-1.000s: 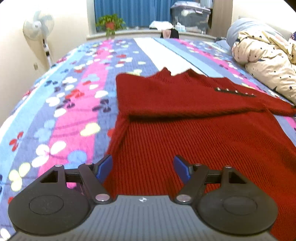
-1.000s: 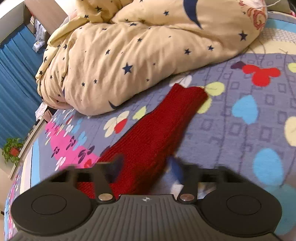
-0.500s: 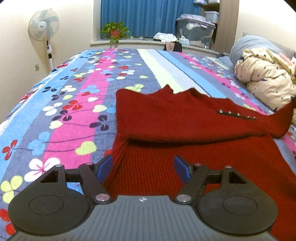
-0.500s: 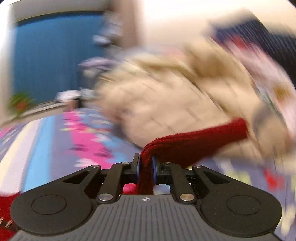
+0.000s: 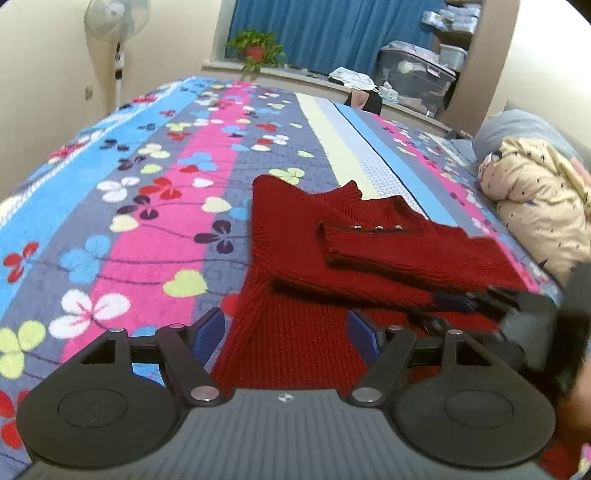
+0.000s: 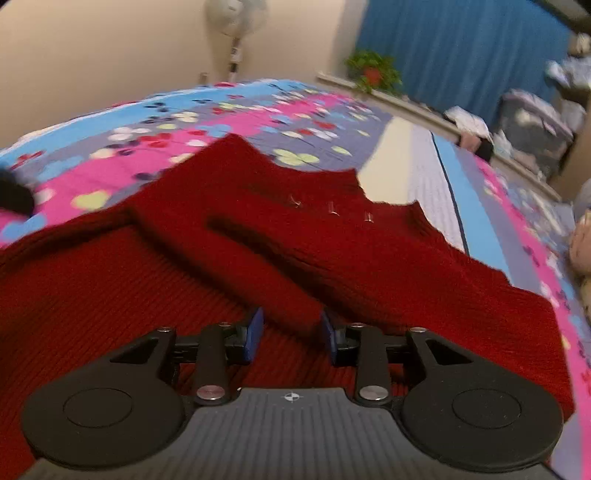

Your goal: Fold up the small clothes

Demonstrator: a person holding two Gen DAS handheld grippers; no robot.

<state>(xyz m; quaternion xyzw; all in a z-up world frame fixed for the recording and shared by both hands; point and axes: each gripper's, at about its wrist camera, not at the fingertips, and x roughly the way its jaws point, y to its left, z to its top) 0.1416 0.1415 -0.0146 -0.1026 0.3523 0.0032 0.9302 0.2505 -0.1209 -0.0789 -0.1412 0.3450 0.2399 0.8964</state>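
Observation:
A dark red knitted sweater lies flat on the flowered bedspread. Both sleeves are folded across its chest, the upper sleeve showing small metal buttons. My left gripper hovers open over the sweater's left side, with nothing pressed between its pads. My right gripper is low over the sweater, its jaws opening. The end of the lower sleeve lies between them, and the pads do not press it. The left wrist view shows the right gripper's fingers, blurred, at the sweater's right side.
A cream star-printed duvet is piled at the bed's right side beside a grey pillow. Beyond the bed stand a fan, a potted plant, storage boxes and a blue curtain.
The right gripper carried the right sleeve off the bedspread by the duvet and across onto the sweater's chest, then its jaws parted. The left gripper shifted slightly and rolled, staying open.

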